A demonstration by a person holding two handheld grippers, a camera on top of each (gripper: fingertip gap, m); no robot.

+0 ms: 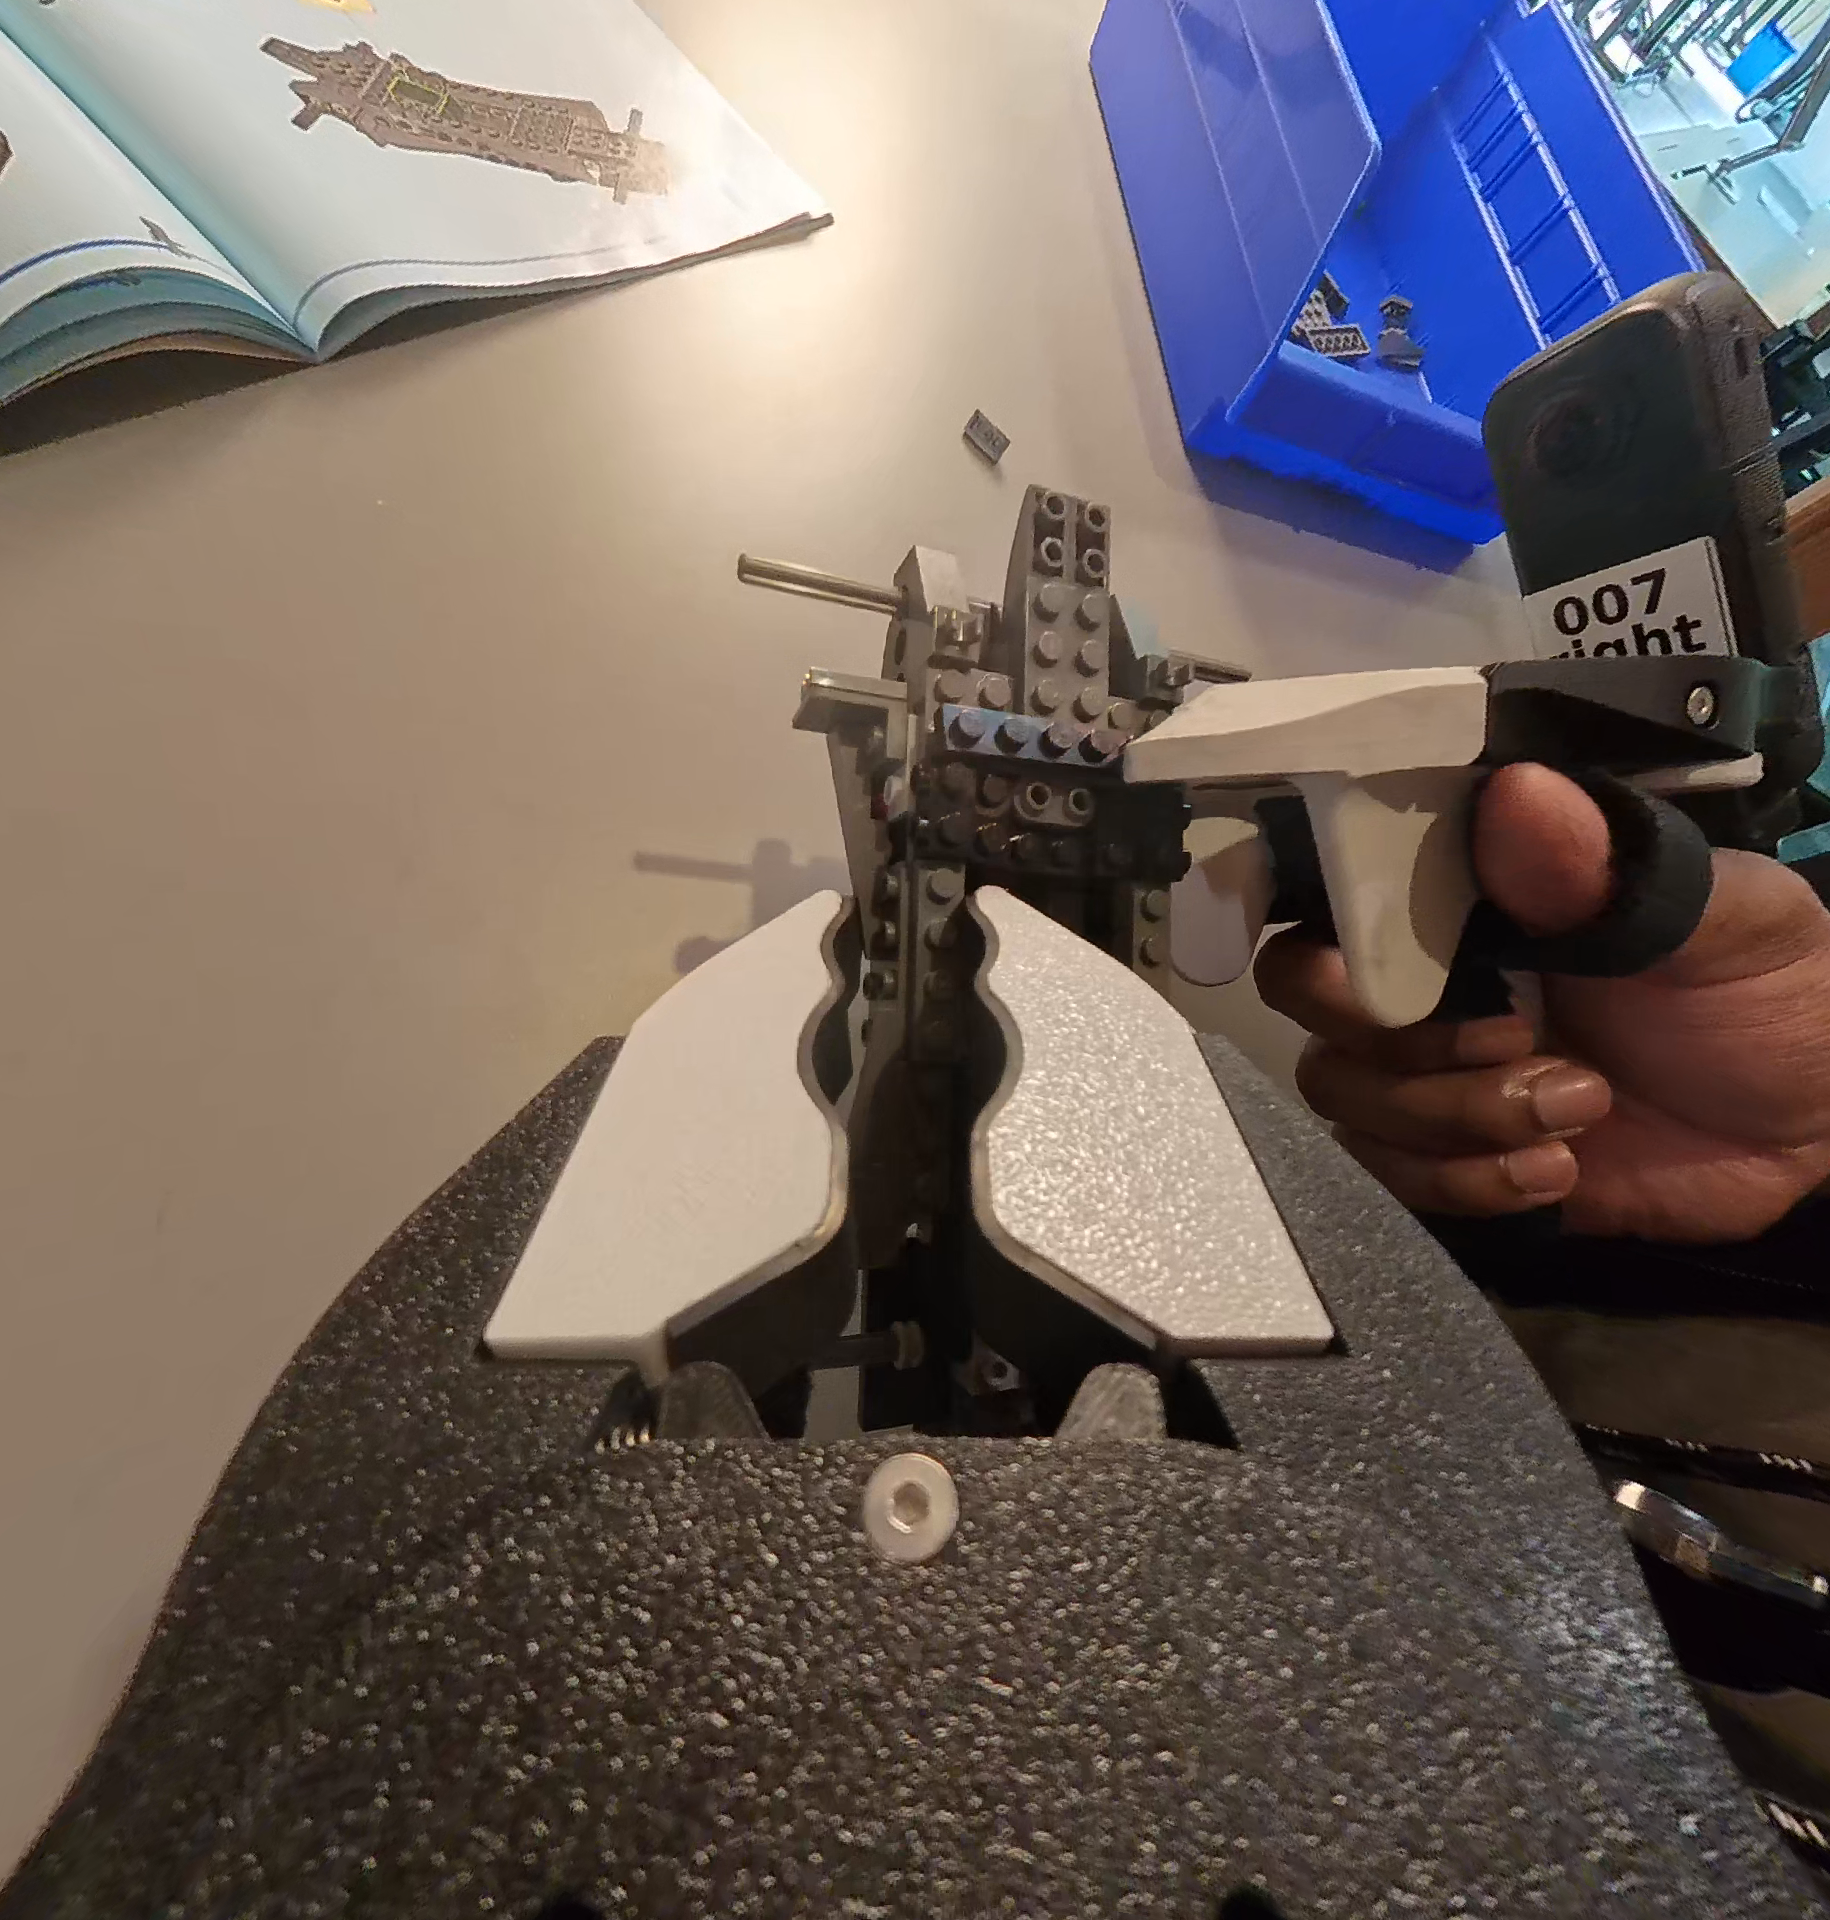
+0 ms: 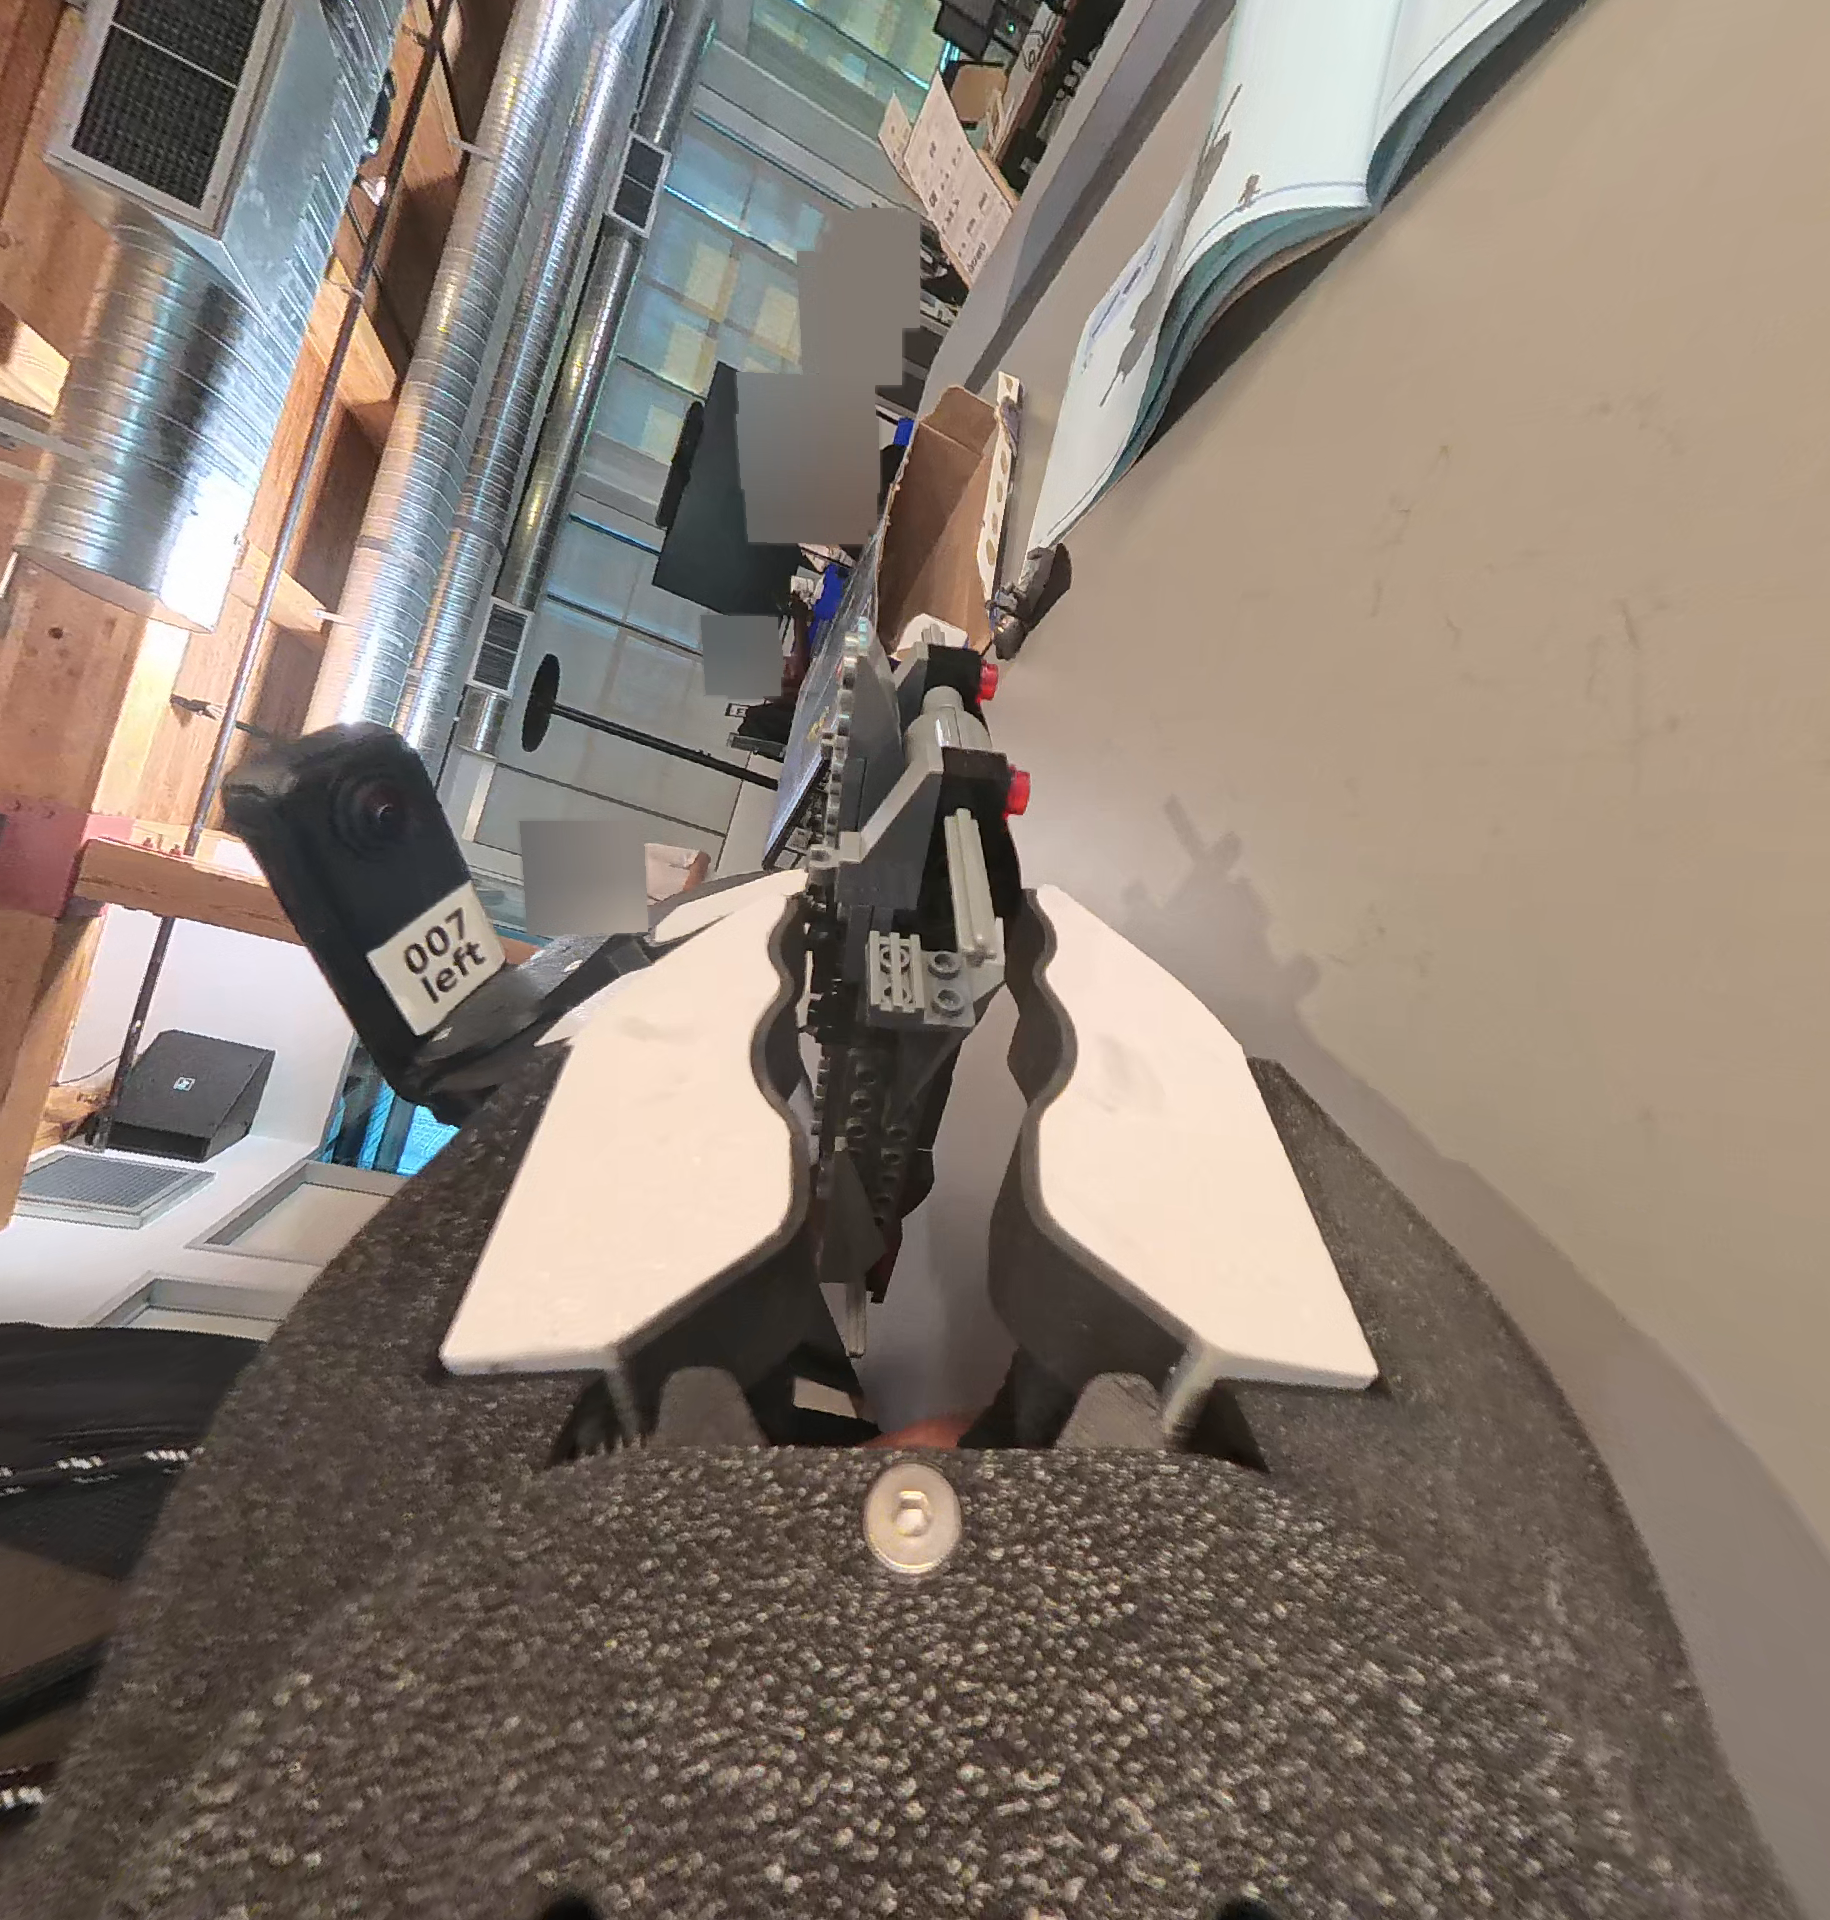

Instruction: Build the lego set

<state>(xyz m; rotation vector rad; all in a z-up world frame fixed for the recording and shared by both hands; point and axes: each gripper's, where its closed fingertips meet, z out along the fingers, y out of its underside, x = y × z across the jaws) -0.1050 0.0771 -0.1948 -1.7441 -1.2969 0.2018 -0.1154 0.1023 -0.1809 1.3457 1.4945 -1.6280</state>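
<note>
The left gripper [image 1: 911, 914] points forward over the beige table [image 1: 319, 831], its two white fingers [image 1: 1077, 1018] drawn close and pressed on the narrow studded spine of a grey brick-built model [image 1: 1036, 665], which it holds up off the surface. The model rises beyond the fingertips, with a thin grey rod [image 1: 817, 582] sticking out to its left and a shadow cast on the table behind it. From the right side the right gripper [image 2: 911, 935] comes in crosswise, gripped by a hand [image 1: 1617, 1039] with the thumb through a black strap; its upper finger lies flat across the studs of the model's top side. In the right wrist view the model stands between this gripper's fingers: the left finger [image 2: 682, 1039] lies against the model's plate edge, while a gap shows between the right finger [image 2: 1129, 1049] and the bricks, so the jaws stand partly open around it rather than clamped. Just past the model a small dark plate [image 1: 987, 433] lies loose on the table. Farther off, a blue bin [image 1: 1410, 260] holds a few dark pieces, and an open instruction booklet [image 1: 319, 187] lies at the far left.
</note>
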